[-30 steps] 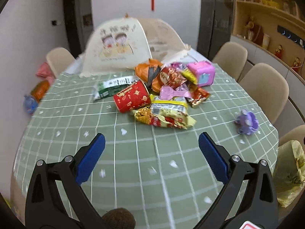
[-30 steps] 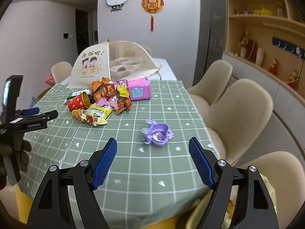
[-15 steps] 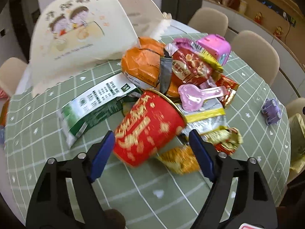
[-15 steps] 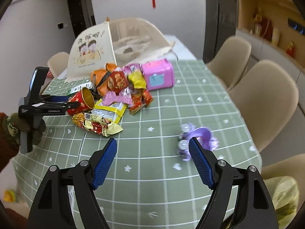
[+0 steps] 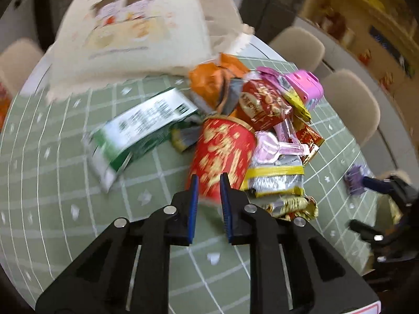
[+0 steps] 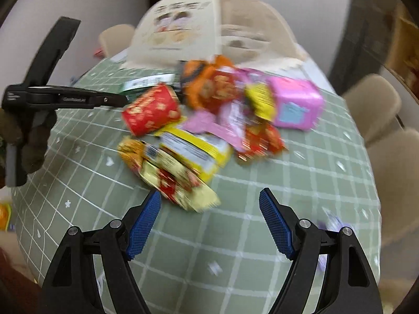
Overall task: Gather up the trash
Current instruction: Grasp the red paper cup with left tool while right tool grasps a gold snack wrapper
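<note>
A green cloth ruled in white squares covers the desk (image 6: 301, 183), with beige padded chairs around it. A heap of crinkled foil and plastic wrappers sits at its middle, in front of a cream mesh food cover (image 5: 125, 34). The left claw (image 5: 208, 183) has closed in from wide open half a second ago and now pinches the base of the red paper cup (image 5: 222, 151), a cylinder with gold print, lying on its side at the heap's 9 o'clock edge. Only the left view shows the flat green-and-white packet (image 5: 141, 128) clearly. The right view shows the left claw side-on at the cup, and the boxy pink toy (image 6: 296, 104) at 2 o'clock. The right claw (image 6: 209, 204) is spread wide, ungripped, just short of a shiny yellow-red wrapper (image 6: 178, 180).
</note>
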